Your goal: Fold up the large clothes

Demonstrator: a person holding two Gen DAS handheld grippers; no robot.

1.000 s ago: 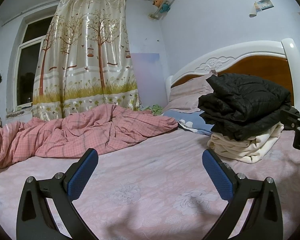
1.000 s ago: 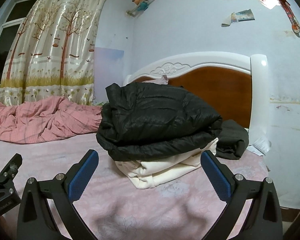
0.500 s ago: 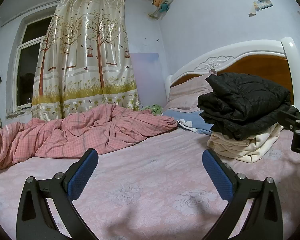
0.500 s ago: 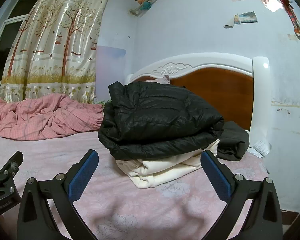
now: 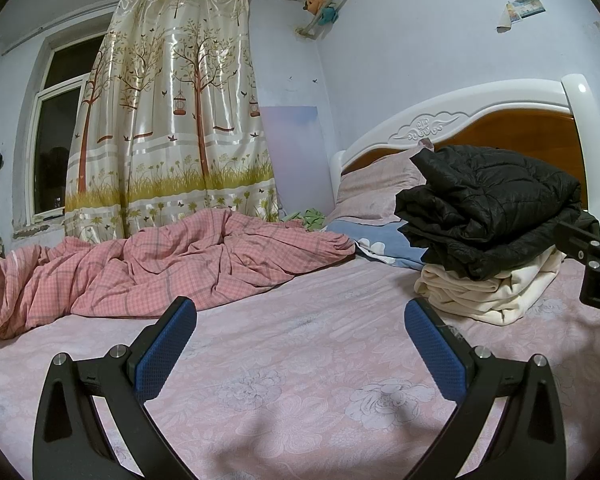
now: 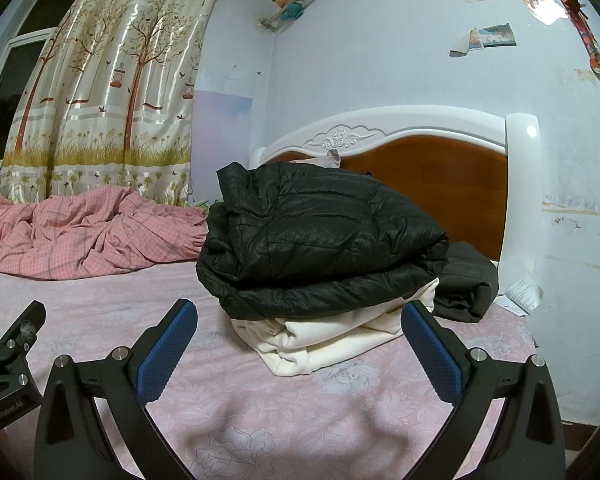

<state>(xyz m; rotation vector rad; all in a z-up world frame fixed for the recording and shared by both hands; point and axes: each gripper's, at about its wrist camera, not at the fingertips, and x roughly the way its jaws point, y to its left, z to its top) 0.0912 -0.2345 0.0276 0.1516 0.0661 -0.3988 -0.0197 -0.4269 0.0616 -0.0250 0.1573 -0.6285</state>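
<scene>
We are looking at a folded black quilted puffer jacket, glossy and puffy, lying on top of a folded cream fabric garment whose soft rolled edges are sticking out below it. The stack is sitting on the pink floral-embossed bedsheet, near the white carved headboard with a brown wooden panel. Just behind the stack, touching it, a dark matte folded garment is resting by the bedpost.

We are holding our right gripper low in front of the stack, its blue textured pads spread wide apart and gripping nothing. Our left gripper is likewise gaping wide and empty, facing a bare stretch of sheet. In the right view, the black body of the left tool is showing the writing "GenRobot.AI".

Farther out, a crumpled pink checked duvet is bunching along the far side of the bed, beside a pink pillow and a blue one with white flowers. Between duvet and stack, the sheet is lying open. A shiny cream curtain printed with trees and birdcages is hanging behind.
</scene>
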